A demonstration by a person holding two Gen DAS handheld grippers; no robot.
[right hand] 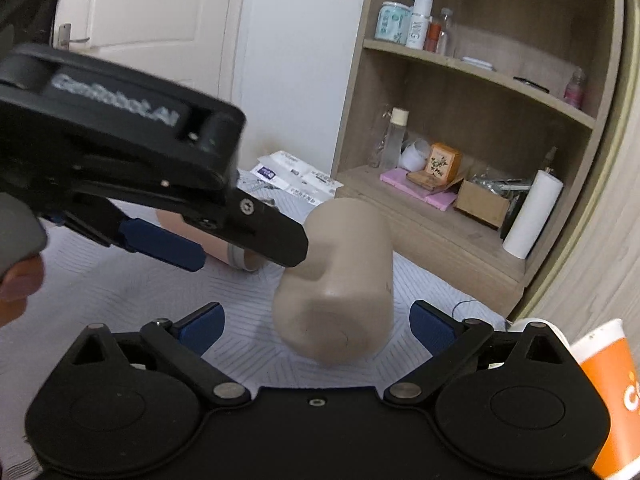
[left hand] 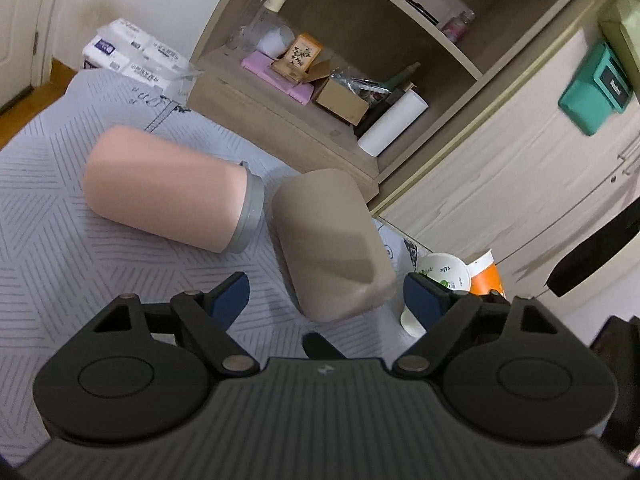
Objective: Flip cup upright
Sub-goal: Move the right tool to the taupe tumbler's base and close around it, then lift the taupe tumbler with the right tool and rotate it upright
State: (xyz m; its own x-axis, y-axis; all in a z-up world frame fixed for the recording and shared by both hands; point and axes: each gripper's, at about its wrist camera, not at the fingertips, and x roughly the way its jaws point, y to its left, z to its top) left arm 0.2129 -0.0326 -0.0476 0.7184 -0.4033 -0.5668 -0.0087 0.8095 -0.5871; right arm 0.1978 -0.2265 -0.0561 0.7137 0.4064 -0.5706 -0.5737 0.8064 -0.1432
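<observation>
A taupe cup [left hand: 332,244] lies on its side on the grey patterned mat [left hand: 60,248], its closed base toward me. My left gripper [left hand: 326,300] is open, its blue pads on either side of the cup's near end, not touching it. In the right wrist view the same taupe cup [right hand: 340,280] lies between the open fingers of my right gripper [right hand: 316,326]. The left gripper [right hand: 224,248] hangs above and to the left of the cup there. A pink cup [left hand: 168,188] with a grey rim lies on its side further left.
An orange paper cup [left hand: 486,276] and a white patterned cup [left hand: 440,276] stand at the mat's right edge; the orange cup also shows in the right wrist view [right hand: 608,392]. A wooden shelf unit [left hand: 340,80] with boxes, bottles and a paper roll [left hand: 394,122] stands behind.
</observation>
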